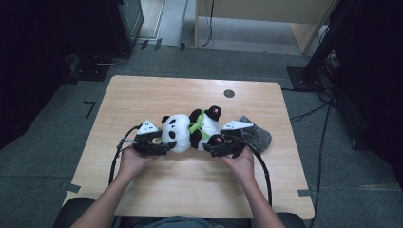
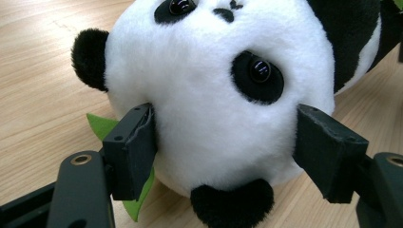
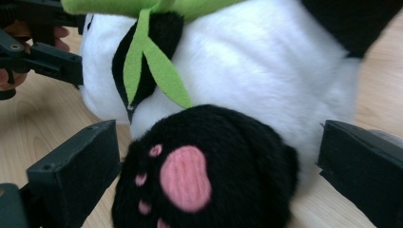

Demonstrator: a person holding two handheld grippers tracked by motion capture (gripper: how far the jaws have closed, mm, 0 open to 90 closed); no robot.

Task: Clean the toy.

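The black-and-white plush panda toy (image 1: 190,130) has a soft, fuzzy pile; its eyes are glossy black plastic, its paw pad pink ribbed fabric, its leaves flat green felt. The light wooden table top (image 1: 190,190) is smooth and matt with fine grain. The black gripper jaw pads look like matt foam or rubber. The grey cloth (image 1: 259,135) looks coarse.

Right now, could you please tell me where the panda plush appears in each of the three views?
High view: the panda plush lies mid-table, on its side, between the left claw and the right claw.
Left gripper view: its white head sits between the jaws, which touch its cheeks.
Right gripper view: its black foot with pink pad lies between the open jaws.
Shared landmark: the green leaf.
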